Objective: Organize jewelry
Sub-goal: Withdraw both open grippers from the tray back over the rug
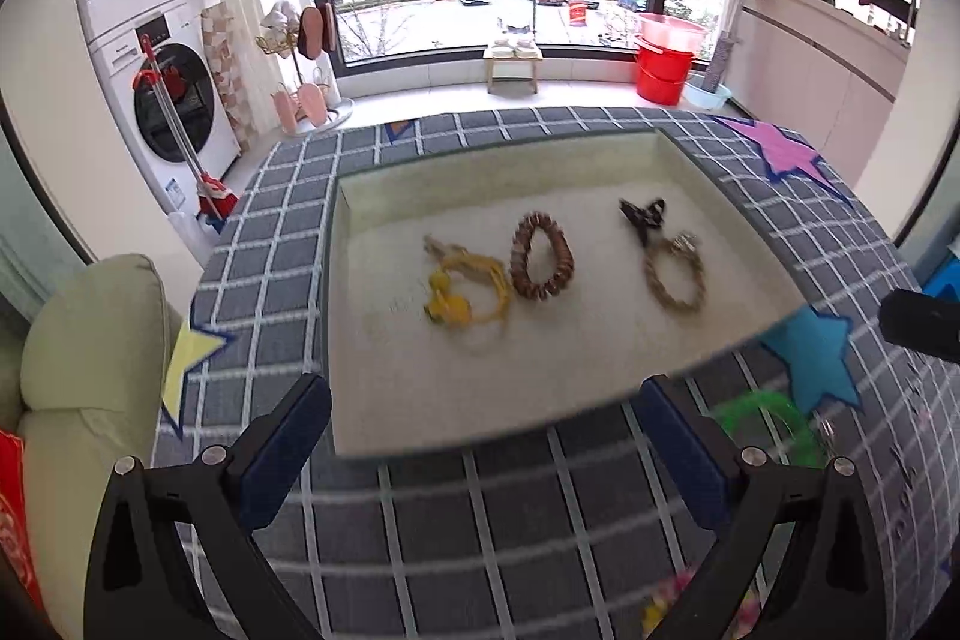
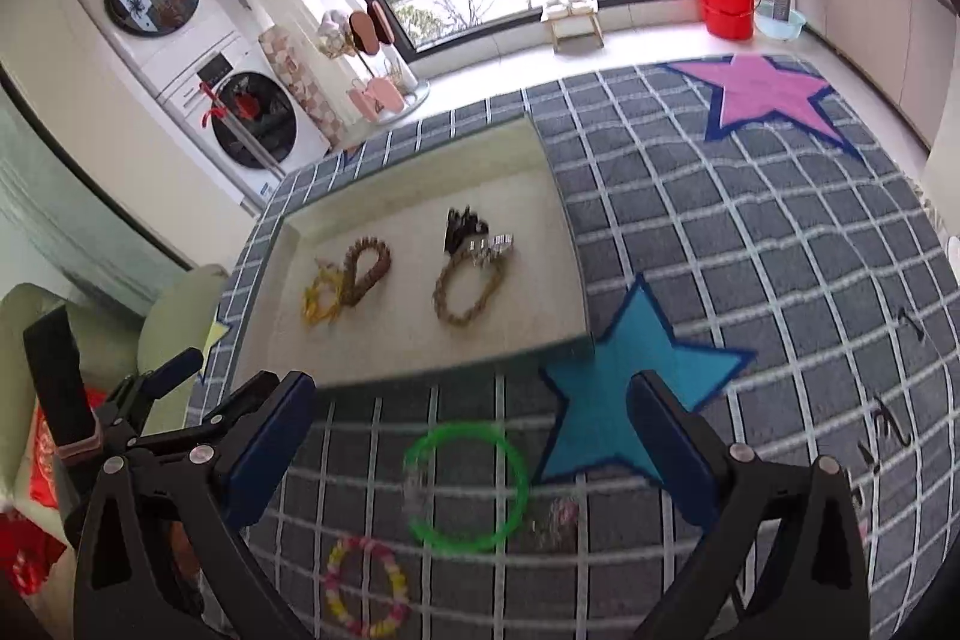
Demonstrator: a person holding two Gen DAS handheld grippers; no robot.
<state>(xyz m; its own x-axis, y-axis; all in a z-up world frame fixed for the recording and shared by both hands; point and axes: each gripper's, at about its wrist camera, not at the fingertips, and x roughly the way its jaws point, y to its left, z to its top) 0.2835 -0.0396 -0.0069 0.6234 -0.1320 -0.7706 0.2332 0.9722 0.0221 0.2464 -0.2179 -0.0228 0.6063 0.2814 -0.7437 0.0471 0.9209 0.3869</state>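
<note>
Inside beige tray (image 2: 558,196): three bracelets — yellow (image 2: 318,301), brown beaded (image 2: 366,271), braided tan (image 2: 468,292) — plus one black hair clip (image 2: 459,226). On checked cloth (image 2: 750,244): green bangle (image 2: 467,487), pink-yellow bracelet (image 2: 366,586). Left gripper (image 1: 480,436), right gripper (image 2: 468,436): both wide, empty.

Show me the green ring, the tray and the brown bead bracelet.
Green ring (image 2: 521,484): right wrist view, on its right band.
Tray (image 1: 480,400): left wrist view, bare floor near the front edge.
Brown bead bracelet (image 1: 564,259): left wrist view, on its right-side beads.
</note>
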